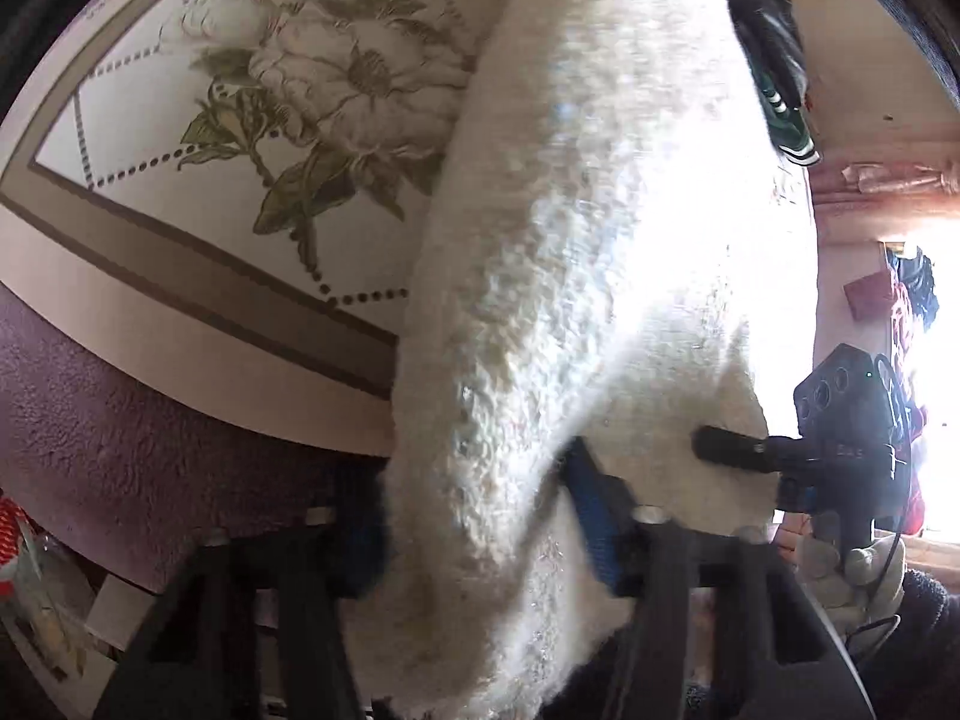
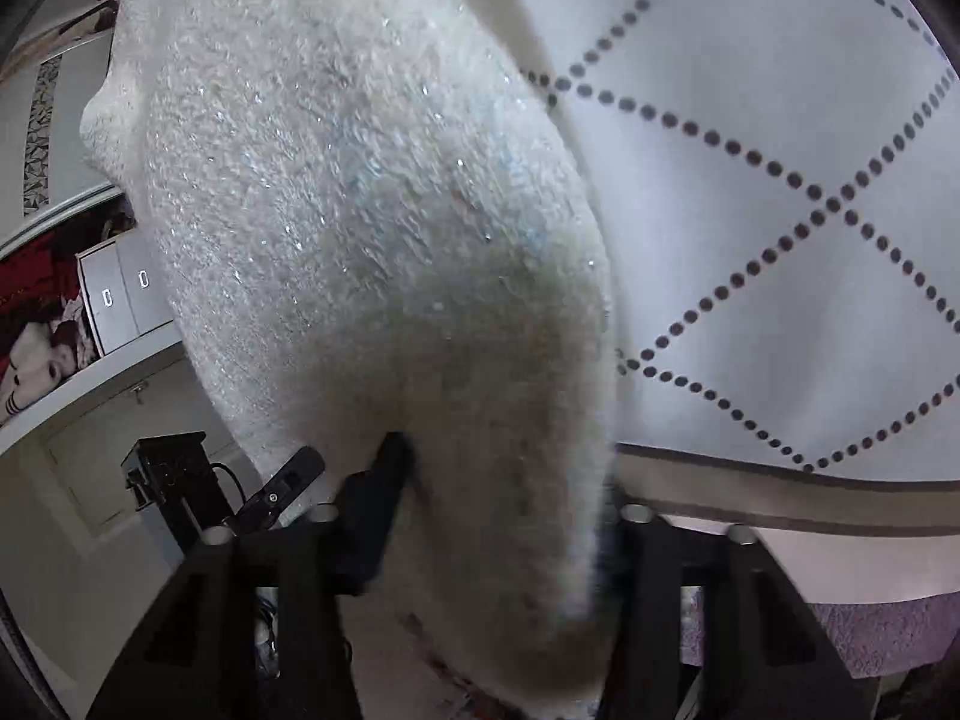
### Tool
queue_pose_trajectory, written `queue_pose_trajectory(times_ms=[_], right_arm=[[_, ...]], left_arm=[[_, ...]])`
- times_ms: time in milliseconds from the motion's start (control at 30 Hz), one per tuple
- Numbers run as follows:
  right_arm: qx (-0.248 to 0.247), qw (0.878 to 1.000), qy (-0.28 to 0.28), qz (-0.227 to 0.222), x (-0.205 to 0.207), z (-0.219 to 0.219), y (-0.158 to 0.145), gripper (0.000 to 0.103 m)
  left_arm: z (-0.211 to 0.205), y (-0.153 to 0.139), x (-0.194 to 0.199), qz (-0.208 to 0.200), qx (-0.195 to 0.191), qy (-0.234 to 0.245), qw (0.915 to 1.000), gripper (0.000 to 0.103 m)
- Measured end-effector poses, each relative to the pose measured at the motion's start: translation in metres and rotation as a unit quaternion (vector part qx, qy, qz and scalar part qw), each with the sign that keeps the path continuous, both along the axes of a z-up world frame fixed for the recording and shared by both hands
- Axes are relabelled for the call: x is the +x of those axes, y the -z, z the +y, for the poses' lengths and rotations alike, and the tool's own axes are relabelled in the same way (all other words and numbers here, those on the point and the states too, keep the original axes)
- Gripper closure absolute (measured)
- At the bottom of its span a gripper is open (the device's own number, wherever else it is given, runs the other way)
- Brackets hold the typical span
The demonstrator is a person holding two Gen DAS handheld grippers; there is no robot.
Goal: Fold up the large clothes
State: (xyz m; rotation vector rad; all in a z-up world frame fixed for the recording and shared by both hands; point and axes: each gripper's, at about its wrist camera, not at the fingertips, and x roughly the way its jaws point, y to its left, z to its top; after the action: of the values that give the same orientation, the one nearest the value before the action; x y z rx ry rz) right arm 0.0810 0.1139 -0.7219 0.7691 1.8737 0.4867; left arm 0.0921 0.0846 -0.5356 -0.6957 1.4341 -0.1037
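Observation:
A fluffy white garment (image 1: 588,252) with small shiny flecks fills the middle of both views and hangs over a bed. My left gripper (image 1: 480,516) is shut on a thick fold of it; the cloth bulges out between and below the fingers. My right gripper (image 2: 498,498) is shut on another part of the same garment (image 2: 372,228), which drapes down between its fingers. The right gripper also shows at the right of the left wrist view (image 1: 738,444), touching the garment's edge. The left gripper shows low at the left of the right wrist view (image 2: 288,480).
A white bedspread (image 1: 198,138) with a flower print, dotted diamond lines and a grey border covers the bed; it also shows in the right wrist view (image 2: 780,192). A purple blanket (image 1: 120,438) lies under it. A dark garment (image 1: 774,60) lies behind. White drawers (image 2: 123,300) stand at the left.

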Motion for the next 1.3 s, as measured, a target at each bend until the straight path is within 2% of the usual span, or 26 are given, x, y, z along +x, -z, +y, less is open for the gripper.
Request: queue_pose_trajectory(times_ms=[33,100,167,267,367,500,567,633,700,767,867,933,967,1000,1033,1067,1100,1133,1167,1200,1233,1300], right_arm=[[0.007,1.000,0.015,0.009,-0.003,0.000,0.000,0.073],[0.027,0.998,0.041,0.027,-0.005,-0.012,-0.008,0.077],[0.058,0.994,0.069,0.056,-0.017,-0.014,-0.021,0.080],[0.082,0.990,0.072,0.093,-0.035,-0.026,-0.053,0.081],[0.122,0.976,0.100,0.150,-0.056,-0.032,-0.080,0.081],[0.206,0.932,0.197,0.222,-0.070,-0.060,-0.103,0.082],[0.241,0.902,0.248,0.259,-0.065,-0.063,-0.105,0.082],[0.266,0.874,0.291,0.285,-0.058,-0.084,-0.107,0.082],[0.276,0.857,0.323,0.291,-0.044,-0.073,-0.108,0.082],[0.290,0.834,0.356,0.306,-0.032,-0.078,-0.102,0.082],[0.299,0.805,0.398,0.323,-0.022,-0.068,-0.084,0.082],[0.312,0.777,0.430,0.339,-0.015,-0.063,-0.069,0.077],[0.317,0.760,0.448,0.349,-0.012,-0.064,-0.062,0.071],[0.317,0.746,0.468,0.352,-0.009,-0.068,-0.055,0.061],[0.312,0.736,0.490,0.348,-0.005,-0.073,-0.049,0.053],[0.311,0.730,0.505,0.337,0.000,-0.077,-0.045,0.032],[0.314,0.730,0.515,0.322,0.009,-0.082,-0.043,0.017],[0.313,0.736,0.514,0.310,0.025,-0.086,-0.042,0.013],[0.310,0.750,0.504,0.296,0.035,-0.093,-0.044,0.011],[0.304,0.771,0.486,0.279,0.042,-0.106,-0.045,0.011],[0.288,0.800,0.460,0.256,0.053,-0.113,-0.053,0.011],[0.228,0.876,0.377,0.197,0.076,-0.128,-0.077,0.011]], left_arm=[[0.001,-0.004,-0.001,-0.002,-0.001,-0.002,1.0000,0.076],[0.005,-0.015,-0.006,-0.008,-0.015,-0.017,0.9997,0.083],[0.007,-0.029,-0.016,-0.005,-0.025,-0.028,0.9993,0.086],[0.013,-0.055,-0.039,0.022,-0.062,-0.047,0.9968,0.087],[0.031,-0.087,-0.053,0.045,-0.111,-0.076,0.9899,0.087],[0.063,-0.117,-0.034,0.045,-0.175,-0.140,0.9735,0.087],[0.074,-0.123,-0.012,0.043,-0.189,-0.163,0.9674,0.087],[0.083,-0.123,0.008,0.044,-0.189,-0.182,0.9639,0.087],[0.086,-0.119,0.039,0.050,-0.189,-0.202,0.9596,0.087],[0.091,-0.115,0.067,0.059,-0.187,-0.216,0.9565,0.087],[0.096,-0.107,0.101,0.076,-0.188,-0.226,0.9529,0.087],[0.096,-0.100,0.127,0.088,-0.175,-0.226,0.9541,0.087],[0.092,-0.094,0.142,0.095,-0.174,-0.225,0.9540,0.086],[0.088,-0.084,0.157,0.107,-0.167,-0.220,0.9552,0.086],[0.088,-0.078,0.167,0.120,-0.156,-0.219,0.9557,0.083],[0.087,-0.063,0.178,0.140,-0.150,-0.226,0.9524,0.082],[0.090,-0.049,0.180,0.157,-0.148,-0.227,0.9497,0.082],[0.092,-0.036,0.184,0.172,-0.145,-0.230,0.9469,0.081],[0.094,-0.026,0.188,0.186,-0.142,-0.236,0.9432,0.081],[0.096,-0.021,0.191,0.196,-0.139,-0.238,0.9411,0.081],[0.096,-0.022,0.191,0.202,-0.138,-0.241,0.9391,0.081],[0.097,-0.029,0.193,0.202,-0.147,-0.243,0.9371,0.077]])
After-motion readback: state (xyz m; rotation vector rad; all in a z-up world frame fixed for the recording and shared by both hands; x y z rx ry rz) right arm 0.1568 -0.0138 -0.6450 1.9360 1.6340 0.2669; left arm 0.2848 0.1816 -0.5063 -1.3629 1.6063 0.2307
